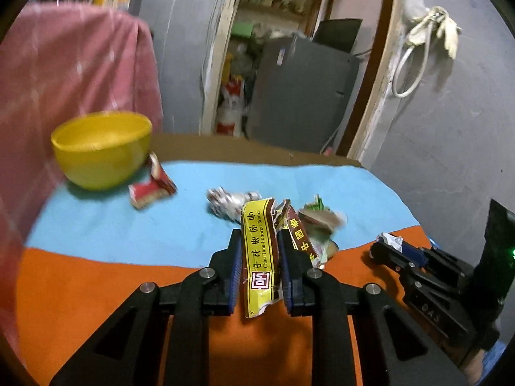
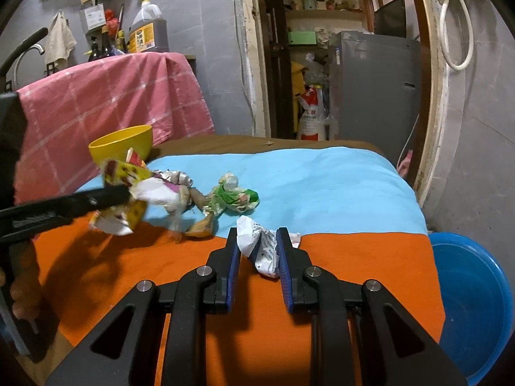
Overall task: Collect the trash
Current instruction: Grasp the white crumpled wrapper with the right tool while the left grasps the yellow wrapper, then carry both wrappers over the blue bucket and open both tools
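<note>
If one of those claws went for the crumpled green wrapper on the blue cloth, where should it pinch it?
Probably across the raised bunched middle of the green wrapper, coming down from above. It lies loose on the blue cloth, crumpled into a ridge, so its flat edges offer little to pinch.

Both tongs are matte black plastic linkages with triangular cut-outs, round silver pivot screws and ribbed blue pads [image 1: 236, 267] lining the fingers. The right tongs [image 1: 391, 246] carry embossed lettering on one arm and a green indicator light behind.
</note>
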A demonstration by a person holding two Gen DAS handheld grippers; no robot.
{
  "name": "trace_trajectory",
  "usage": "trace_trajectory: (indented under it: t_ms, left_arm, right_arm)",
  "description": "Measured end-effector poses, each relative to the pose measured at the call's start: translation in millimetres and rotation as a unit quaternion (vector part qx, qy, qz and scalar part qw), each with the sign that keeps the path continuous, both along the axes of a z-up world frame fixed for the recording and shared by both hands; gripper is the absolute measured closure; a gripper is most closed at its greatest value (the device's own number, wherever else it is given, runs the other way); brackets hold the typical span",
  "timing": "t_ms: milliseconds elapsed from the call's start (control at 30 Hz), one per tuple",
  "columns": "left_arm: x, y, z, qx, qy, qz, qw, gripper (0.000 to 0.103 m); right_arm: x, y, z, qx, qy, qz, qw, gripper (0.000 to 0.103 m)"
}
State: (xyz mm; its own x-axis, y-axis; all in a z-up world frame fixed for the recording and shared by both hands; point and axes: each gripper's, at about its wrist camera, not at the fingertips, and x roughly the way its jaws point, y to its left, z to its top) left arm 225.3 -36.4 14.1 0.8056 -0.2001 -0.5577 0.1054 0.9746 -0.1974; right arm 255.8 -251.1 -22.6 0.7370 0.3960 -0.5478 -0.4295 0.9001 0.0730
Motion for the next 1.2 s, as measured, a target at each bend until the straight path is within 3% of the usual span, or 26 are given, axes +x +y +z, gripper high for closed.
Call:
trace_trajectory:
  t_ms: [200,400,500,767,933,1200]
  left_arm:
    - [-22.6,0.8,14.0,0.022,-0.046,0.016,0.9985,0.085]
    - [-29.7,-10.6,30.5,0.023,-0.093,0.010,0.9953,0.085]
    - [-27.7,-20.7,38.3,0.013,-0.112,-0.004,0.9936,0.085]
    - [-15.8,-77.7,56.4,-0.016,-0.142,-0.060,0.9879,0.085]
    - [-2.0,-122.1,64.7,-0.028,-0.139,-0.106,0.9842,0.085]
    - [18.0,-195.4,54.5,-0.037,-0.095,-0.175,0.9793,0.085]
  right_arm:
    - [-11.3,3.5,9.3,0.015,-0.030,0.010,0.999,0.083]
    - [-34.3,0.1,33.1,0.033,-0.111,0.009,0.993,0.083]
    - [-48.8,-10.4,48.3,0.039,-0.171,-0.010,0.984,0.083]
    - [-68.9,-56.5,75.7,0.063,-0.268,-0.098,0.956,0.083]
    - [-69.2,-89.2,78.6,0.055,-0.282,-0.157,0.945,0.083]
    - [-74.0,-152.0,70.9,0.060,-0.255,-0.247,0.933,0.083]
